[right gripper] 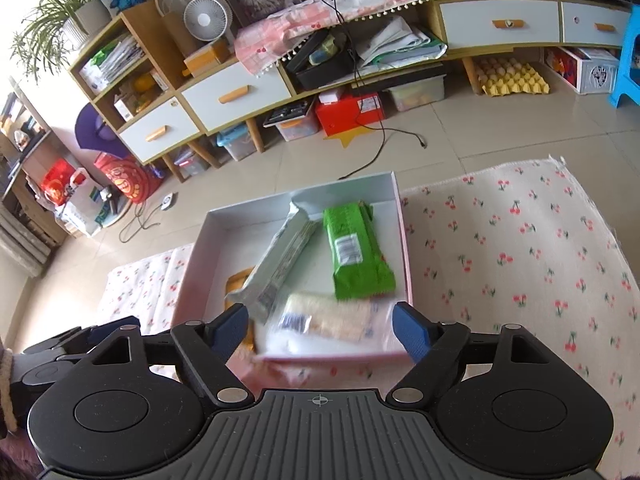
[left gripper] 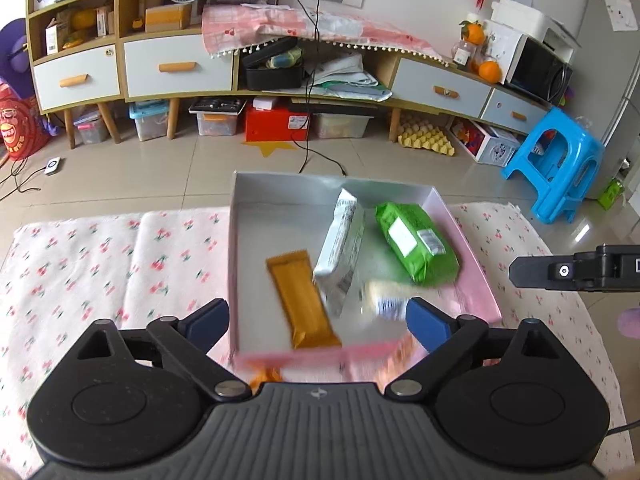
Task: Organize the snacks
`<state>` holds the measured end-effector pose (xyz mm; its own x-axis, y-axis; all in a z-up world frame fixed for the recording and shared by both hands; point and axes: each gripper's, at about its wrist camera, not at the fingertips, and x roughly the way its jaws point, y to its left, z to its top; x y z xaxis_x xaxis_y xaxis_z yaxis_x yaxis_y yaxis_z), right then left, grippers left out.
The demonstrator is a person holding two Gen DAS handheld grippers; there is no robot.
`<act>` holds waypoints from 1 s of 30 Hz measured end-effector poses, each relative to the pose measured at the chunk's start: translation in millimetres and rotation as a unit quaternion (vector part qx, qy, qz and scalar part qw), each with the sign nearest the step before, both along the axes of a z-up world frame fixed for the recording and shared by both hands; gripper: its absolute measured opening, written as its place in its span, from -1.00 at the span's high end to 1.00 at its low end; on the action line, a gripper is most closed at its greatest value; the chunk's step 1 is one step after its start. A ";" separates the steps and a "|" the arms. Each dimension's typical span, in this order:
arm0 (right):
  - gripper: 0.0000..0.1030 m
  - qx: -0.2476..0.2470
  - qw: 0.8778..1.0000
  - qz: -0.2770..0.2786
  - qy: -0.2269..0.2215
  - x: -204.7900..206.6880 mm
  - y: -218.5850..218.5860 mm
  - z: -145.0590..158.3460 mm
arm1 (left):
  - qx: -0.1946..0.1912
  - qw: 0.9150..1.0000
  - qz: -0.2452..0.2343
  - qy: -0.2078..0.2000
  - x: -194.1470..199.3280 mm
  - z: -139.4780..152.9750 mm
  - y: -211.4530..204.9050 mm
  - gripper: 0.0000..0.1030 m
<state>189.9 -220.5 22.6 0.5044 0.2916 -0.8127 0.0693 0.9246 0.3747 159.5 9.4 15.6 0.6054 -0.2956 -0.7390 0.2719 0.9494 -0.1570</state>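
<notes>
Left wrist: left claw [left gripper: 318, 320] wide open, empty, above the pink box [left gripper: 476, 268] holding an orange bar [left gripper: 304, 300], silver packet [left gripper: 340, 256] and green pack [left gripper: 416, 240]: light, crinkly, slippery wrappers; grip mid-body.

Right wrist: right claw [right gripper: 320, 328] open, empty; pale cracker pack [right gripper: 328, 316] lies in the box's near corner; judged fragile.

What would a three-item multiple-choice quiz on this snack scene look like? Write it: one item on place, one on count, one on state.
1. Where does the green packet lie?
A. In the pink box
B. On the floor
C. On the blue stool

2. How many snack packets show inside the box?
A. Two
B. Four
C. Six

3. How stands the left gripper?
A. Shut on the orange bar
B. Open, holding nothing
C. Shut on the box rim

Key: 1 A, it rests within the box walls; 2 B, green, silver, orange and a blurred pale one; 3 B, its pads stand apart, touching nothing.
</notes>
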 end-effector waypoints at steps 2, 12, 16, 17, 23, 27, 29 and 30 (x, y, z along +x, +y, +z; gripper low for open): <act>-0.58 0.000 1.000 0.004 0.001 -9.4 2.3 2.8 | 0.004 1.000 -0.002 0.002 -8.1 0.5 2.5 -0.89; -0.66 -0.029 0.998 0.045 0.011 -53.7 25.8 5.7 | 0.033 0.999 0.000 0.010 -45.6 -6.5 10.5 -0.98; -0.66 -0.037 0.997 0.065 0.014 -70.6 32.5 2.8 | 0.050 0.999 0.006 0.014 -60.0 -9.3 11.8 -0.98; -0.66 -0.040 0.997 0.070 0.014 -75.1 34.0 1.9 | 0.052 0.998 0.008 0.016 -64.2 -11.1 13.8 -0.99; -0.67 -0.048 0.994 0.102 0.011 -102.9 38.3 -6.4 | 0.059 0.998 0.019 0.032 -86.9 -24.5 21.1 -0.98; -0.67 -0.027 0.992 0.119 0.009 -123.1 34.9 -22.2 | 0.047 0.998 0.039 -0.012 -116.2 -37.9 32.4 -0.99; -0.67 -0.030 0.989 0.144 0.020 -130.2 37.2 -27.6 | 0.047 0.998 0.038 -0.014 -126.7 -45.1 34.8 -0.98; -0.67 -0.034 0.986 0.160 0.012 -136.3 37.7 -28.5 | 0.046 0.998 0.034 -0.012 -130.7 -48.5 35.9 -0.99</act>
